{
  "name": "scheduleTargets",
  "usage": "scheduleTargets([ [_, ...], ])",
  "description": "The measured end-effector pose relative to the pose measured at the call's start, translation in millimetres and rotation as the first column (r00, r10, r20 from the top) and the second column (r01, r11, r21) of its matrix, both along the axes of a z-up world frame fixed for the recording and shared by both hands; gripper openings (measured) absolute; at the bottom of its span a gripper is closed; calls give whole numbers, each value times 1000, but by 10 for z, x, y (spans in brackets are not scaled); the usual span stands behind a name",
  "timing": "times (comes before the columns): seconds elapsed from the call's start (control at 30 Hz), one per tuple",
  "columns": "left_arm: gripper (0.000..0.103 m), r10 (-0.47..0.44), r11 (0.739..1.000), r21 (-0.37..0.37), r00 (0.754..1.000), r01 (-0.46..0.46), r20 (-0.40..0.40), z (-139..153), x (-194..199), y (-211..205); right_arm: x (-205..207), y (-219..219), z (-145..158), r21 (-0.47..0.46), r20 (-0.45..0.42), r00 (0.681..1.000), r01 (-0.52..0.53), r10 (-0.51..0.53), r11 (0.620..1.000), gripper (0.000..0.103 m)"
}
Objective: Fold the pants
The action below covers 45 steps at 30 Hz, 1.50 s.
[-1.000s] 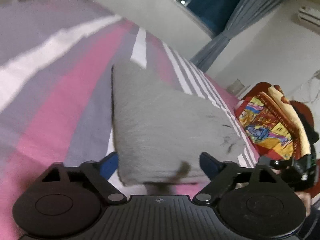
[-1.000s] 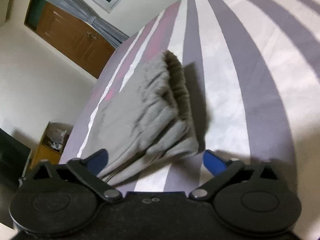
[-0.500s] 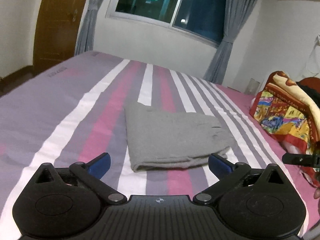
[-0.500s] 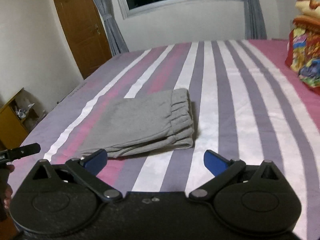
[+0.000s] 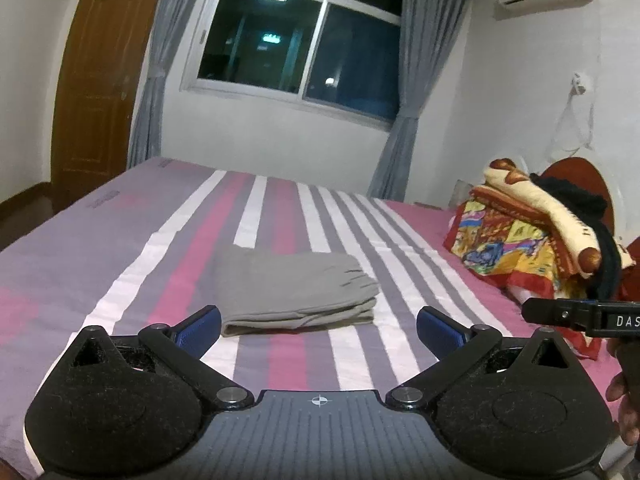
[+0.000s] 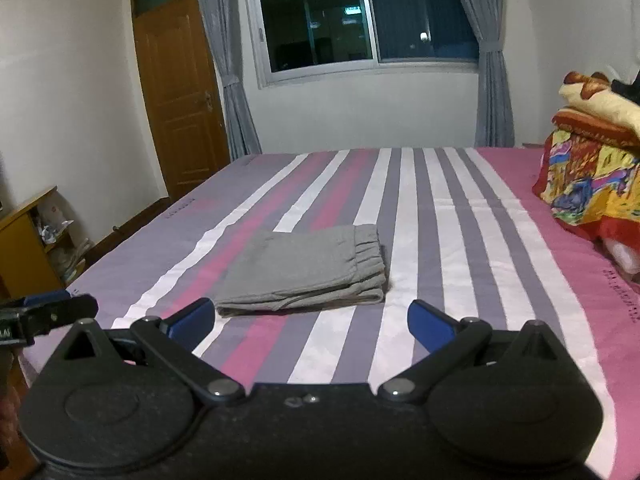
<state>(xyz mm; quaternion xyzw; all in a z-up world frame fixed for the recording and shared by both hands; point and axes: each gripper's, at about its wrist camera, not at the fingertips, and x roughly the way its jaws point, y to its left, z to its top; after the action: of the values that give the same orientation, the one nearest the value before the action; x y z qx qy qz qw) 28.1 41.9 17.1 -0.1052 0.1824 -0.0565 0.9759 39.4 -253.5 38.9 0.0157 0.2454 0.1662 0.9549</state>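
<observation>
On the striped bed [image 6: 472, 248] lie the folded grey pants [image 6: 308, 268] — we hold both grippers [image 5: 318, 326] [image 6: 310, 320] clear, jaws apart, empty.

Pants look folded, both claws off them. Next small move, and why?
Probably none on the cloth: keep both claws clear and end here. The gray pants lie as a compact folded stack on the striped bed, and the left claw and right claw stand open, empty.

Dim indoor light, dark window [image 5: 304, 48] reflecting a ceiling lamp. Slightly soft and grainy focus. Fisheye bends edges, corners black.
</observation>
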Motion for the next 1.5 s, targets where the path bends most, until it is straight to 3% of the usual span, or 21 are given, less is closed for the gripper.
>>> scheduleTargets([
  [0.87,103,-13,997,73,988,2,156,436,-1334,-247,-1341,64,332,11,162,986,-27,25,1000,103],
  [1.5,103,-2,998,60,983,-9,182,497,-1409,-226,-1371,259,404,-34,186,981,-41,47,999,103],
])
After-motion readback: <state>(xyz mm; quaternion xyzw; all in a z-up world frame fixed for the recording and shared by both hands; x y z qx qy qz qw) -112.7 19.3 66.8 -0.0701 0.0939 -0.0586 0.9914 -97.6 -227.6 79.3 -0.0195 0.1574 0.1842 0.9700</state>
